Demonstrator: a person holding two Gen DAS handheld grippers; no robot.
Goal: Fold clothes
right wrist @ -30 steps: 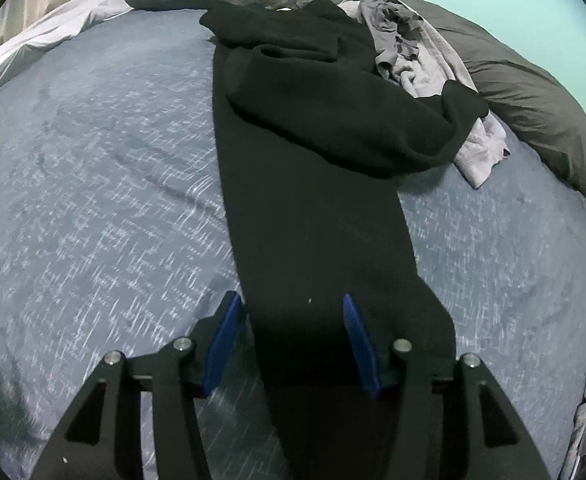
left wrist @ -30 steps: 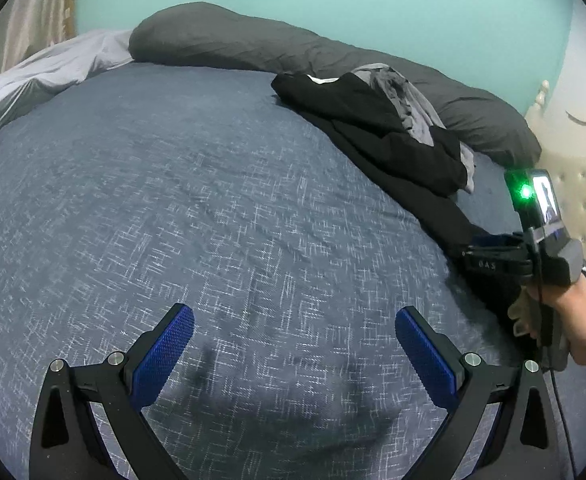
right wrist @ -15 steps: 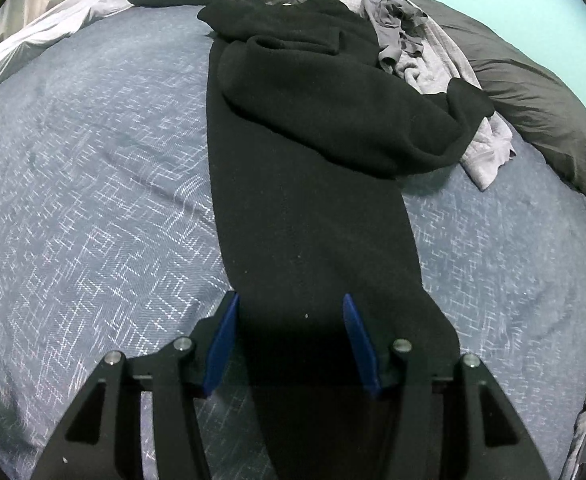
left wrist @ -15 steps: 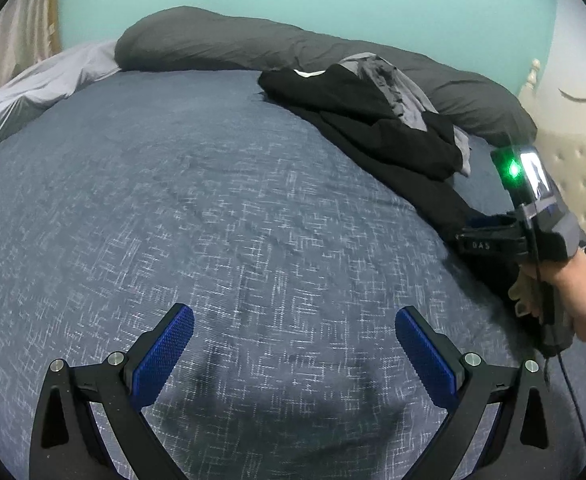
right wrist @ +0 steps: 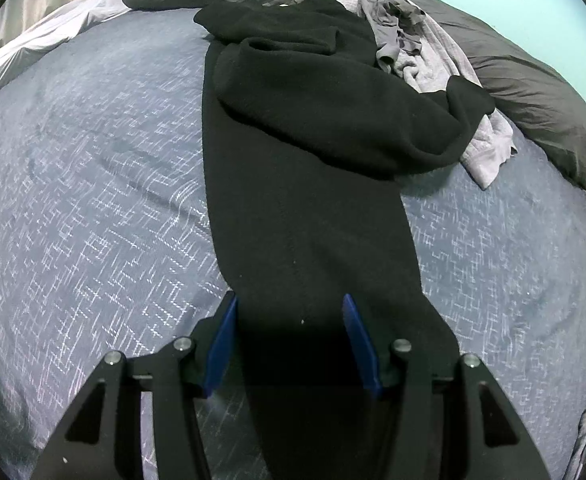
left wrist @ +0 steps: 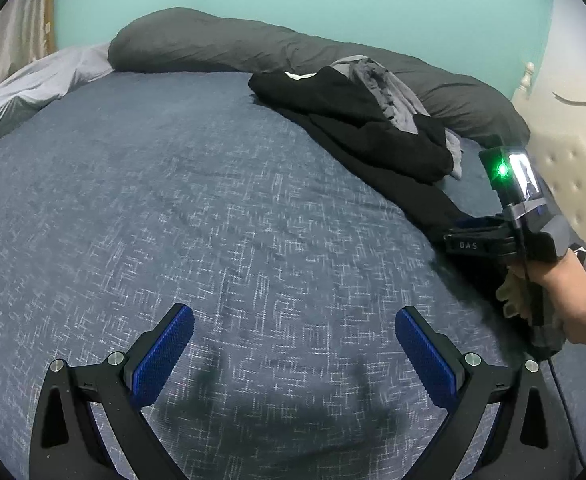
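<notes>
Right now the long black fleece garment (right wrist: 305, 208) lies stretched down the blue-grey patterned bedspread (right wrist: 93, 208), its far end bunched in a heap against a crumpled grey cloth (right wrist: 445, 72) and the dark grey bolster pillow (right wrist: 533, 92). The right gripper (right wrist: 289, 320) hangs over the garment's near end, blue pads parted to either side of the strip; whether they press the cloth I cannot tell. The left gripper (left wrist: 293, 344) is released, jaws wide above bare bedspread, well apart from the garment. The fabric looks soft, thick and limp, light enough to lift yet prone to sag and drag. Taking hold at the near hem's two corners would likely keep it flat for folding.
</notes>
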